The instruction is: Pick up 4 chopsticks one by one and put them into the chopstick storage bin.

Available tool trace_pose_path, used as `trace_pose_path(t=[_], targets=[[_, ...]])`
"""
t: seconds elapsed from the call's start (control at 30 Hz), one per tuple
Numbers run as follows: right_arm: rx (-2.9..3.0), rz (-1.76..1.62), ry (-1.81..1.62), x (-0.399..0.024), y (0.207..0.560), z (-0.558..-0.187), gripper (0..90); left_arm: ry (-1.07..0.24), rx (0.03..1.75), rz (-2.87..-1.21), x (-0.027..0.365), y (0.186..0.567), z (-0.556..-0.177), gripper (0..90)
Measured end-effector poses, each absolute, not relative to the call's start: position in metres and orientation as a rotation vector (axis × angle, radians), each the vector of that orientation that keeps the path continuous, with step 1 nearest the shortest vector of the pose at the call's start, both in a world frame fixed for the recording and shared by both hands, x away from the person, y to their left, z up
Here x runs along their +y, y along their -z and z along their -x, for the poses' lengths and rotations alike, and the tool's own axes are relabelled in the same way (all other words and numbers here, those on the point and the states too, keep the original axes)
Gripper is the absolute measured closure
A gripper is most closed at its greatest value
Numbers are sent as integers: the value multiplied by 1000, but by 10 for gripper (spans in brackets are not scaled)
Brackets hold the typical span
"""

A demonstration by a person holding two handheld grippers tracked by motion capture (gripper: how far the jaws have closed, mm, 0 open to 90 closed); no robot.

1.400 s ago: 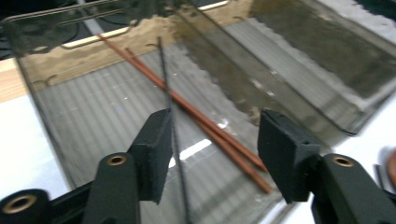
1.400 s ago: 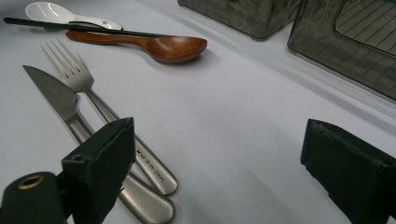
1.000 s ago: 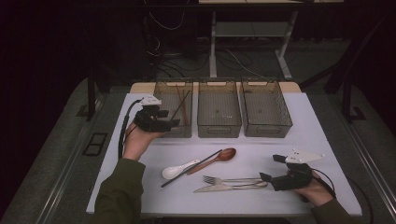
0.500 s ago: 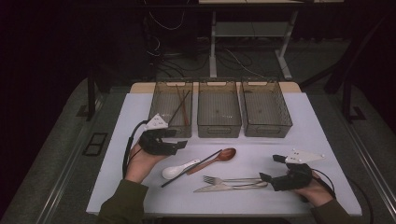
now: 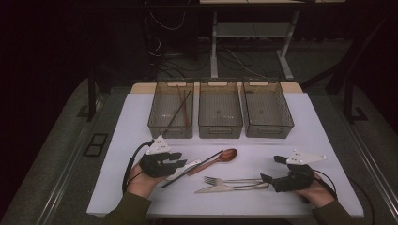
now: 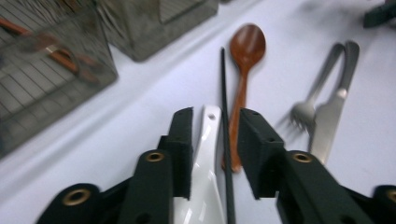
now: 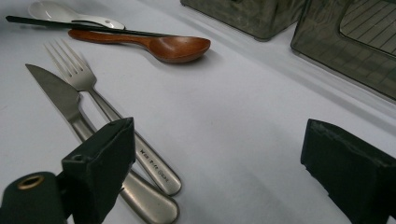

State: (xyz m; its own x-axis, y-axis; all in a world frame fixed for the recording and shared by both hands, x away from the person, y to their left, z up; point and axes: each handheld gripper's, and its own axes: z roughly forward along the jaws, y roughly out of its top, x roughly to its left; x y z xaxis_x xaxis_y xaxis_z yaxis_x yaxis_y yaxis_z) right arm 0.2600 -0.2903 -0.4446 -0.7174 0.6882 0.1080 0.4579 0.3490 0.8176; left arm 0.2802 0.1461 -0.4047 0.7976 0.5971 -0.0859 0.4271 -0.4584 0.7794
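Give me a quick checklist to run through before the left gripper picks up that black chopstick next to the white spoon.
1. Black chopstick between the left gripper jaws: ok. The jaws have just been closing.
2. Chopstick alone in the gap: not ok; the white spoon handle lies between the jaws too.
3. Pads pressing on the chopstick: not ok, a gap shows on both sides.
4. Wooden spoon outside the jaws: cannot tell, its handle runs close behind the right pad.
5. Left bin ready: ok, it already holds chopsticks.
6. Right gripper out of the way: ok, open by the fork and knife.
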Motion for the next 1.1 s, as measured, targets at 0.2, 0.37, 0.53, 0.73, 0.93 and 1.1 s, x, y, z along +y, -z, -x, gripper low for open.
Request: trace_pose_path(t=[0.2,0.37,0.53,0.73,0.93,1.1], targets=[[2359,-1023,-1304,-290,445,-260,101,-236,741,-2151,147,414,-268,713],[2361,-1025,-1302,-290,445,-260,101,-219,737,-2173,143,422,-266,736],[2361,-1019,-1304,-289,445,-260,101,-213,722,-2222,140,427,-268,750],[2363,-1018,-1304,-289,445,-260,101,-222,718,-2252,136,431,-269,759],[2363,-1018,-1305,-289,445,-260,101,-228,718,-2258,134,433,-271,773],[2366,-1014,-1304,-289,445,-260,101,-222,723,-2265,131,435,-272,782]])
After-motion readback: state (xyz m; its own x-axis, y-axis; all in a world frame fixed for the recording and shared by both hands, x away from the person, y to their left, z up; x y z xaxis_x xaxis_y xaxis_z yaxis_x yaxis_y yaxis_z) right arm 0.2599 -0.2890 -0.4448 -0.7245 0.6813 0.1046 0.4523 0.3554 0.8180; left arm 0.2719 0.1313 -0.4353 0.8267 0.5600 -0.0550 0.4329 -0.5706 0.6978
